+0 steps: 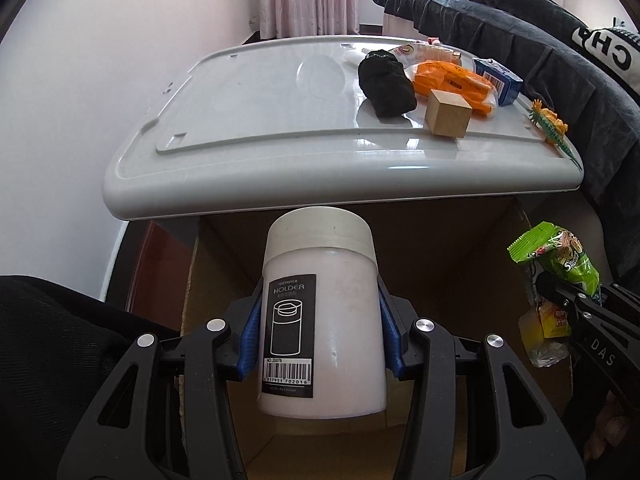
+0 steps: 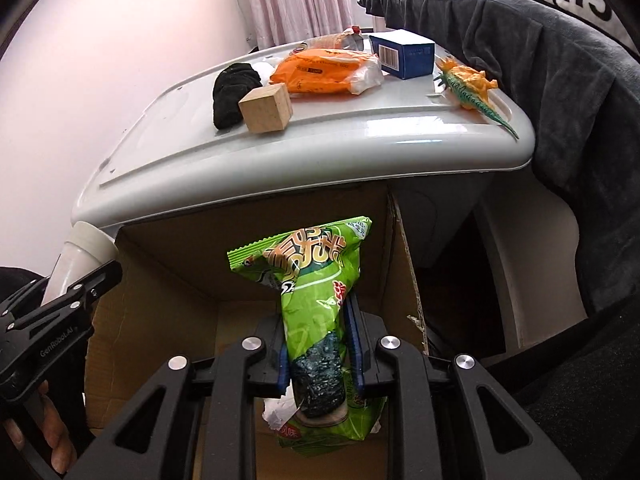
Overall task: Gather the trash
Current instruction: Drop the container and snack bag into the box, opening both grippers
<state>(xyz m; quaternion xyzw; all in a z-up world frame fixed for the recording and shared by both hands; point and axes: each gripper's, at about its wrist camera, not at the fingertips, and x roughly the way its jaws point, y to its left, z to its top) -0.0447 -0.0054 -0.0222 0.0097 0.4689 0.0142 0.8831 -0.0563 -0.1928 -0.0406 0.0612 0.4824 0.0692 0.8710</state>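
Cardboard box [image 2: 168, 280] sits under the grey tray table [image 1: 260, 160], its far wall hidden by the tray edge. Above the box: left gripper [image 1: 320, 332] clamped on a white toothpick holder [image 1: 320, 320]; right gripper [image 2: 320, 344] pinched on a green snack bag [image 2: 316, 292], bag bottom cut off behind the frame. On the tray: black wad [image 1: 386, 82], hard to identify.

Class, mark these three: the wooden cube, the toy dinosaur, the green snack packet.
wooden cube [image 2: 266, 107], right wrist view, front face
toy dinosaur [image 2: 470, 84], right wrist view, body
green snack packet [image 2: 316, 280], right wrist view, upper half
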